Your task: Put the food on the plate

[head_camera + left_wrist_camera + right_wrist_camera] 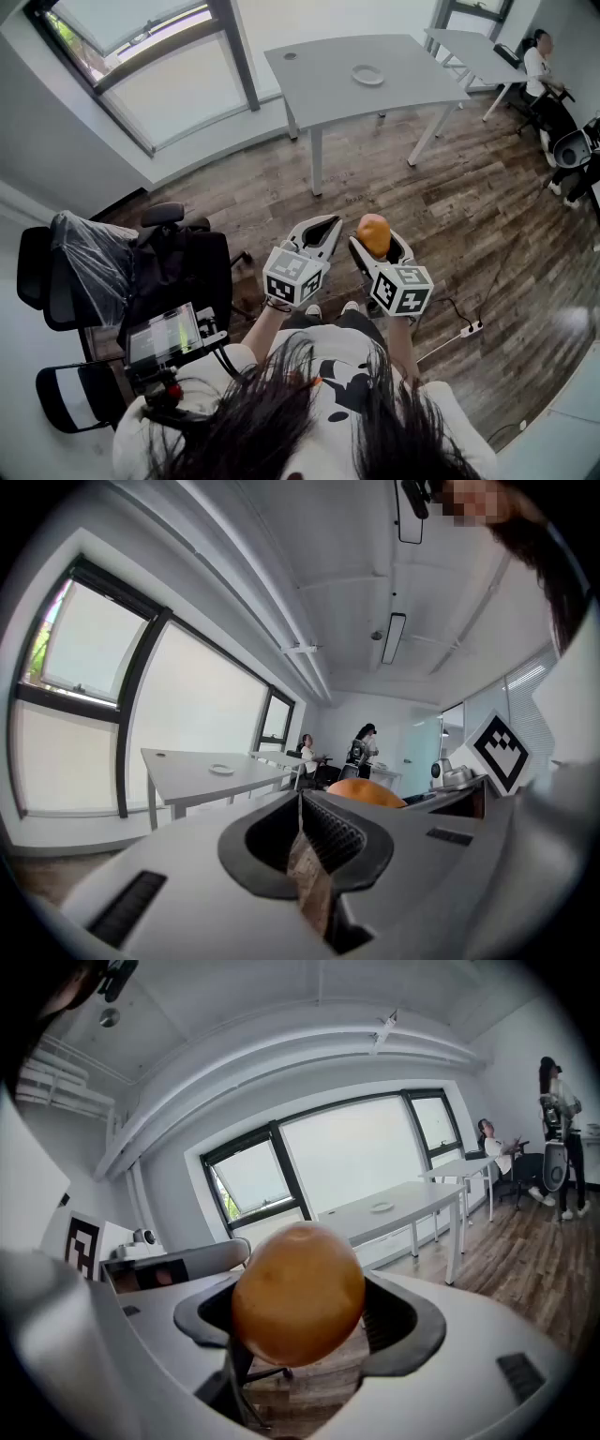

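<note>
Orange-brown and rounded, the one food (298, 1293) sits pinched between the jaws of the right gripper (300, 1321), held in the air well apart from the one plate (381, 1207). That gripper's own view shows the grip plainly, with a pad on each side of the food. The left gripper view catches only the food's top edge beyond its jaw. It also shows the left gripper (302, 803) pressed together with nothing in it, a ceiling lamp (393, 637) and two people, one seated (307, 755) and one standing (360, 750). Only the head view takes in both grippers side by side over the wood floor (487, 234), the left gripper (333, 223) just beside the right gripper (379, 246). There the plate lies on the nearer table (319, 66), well ahead of the grippers. A second table (478, 47) stands behind it, making two grey tables. Black chairs (169, 272) at the left and a white power strip (466, 330) on the floor also show only from the head.
</note>
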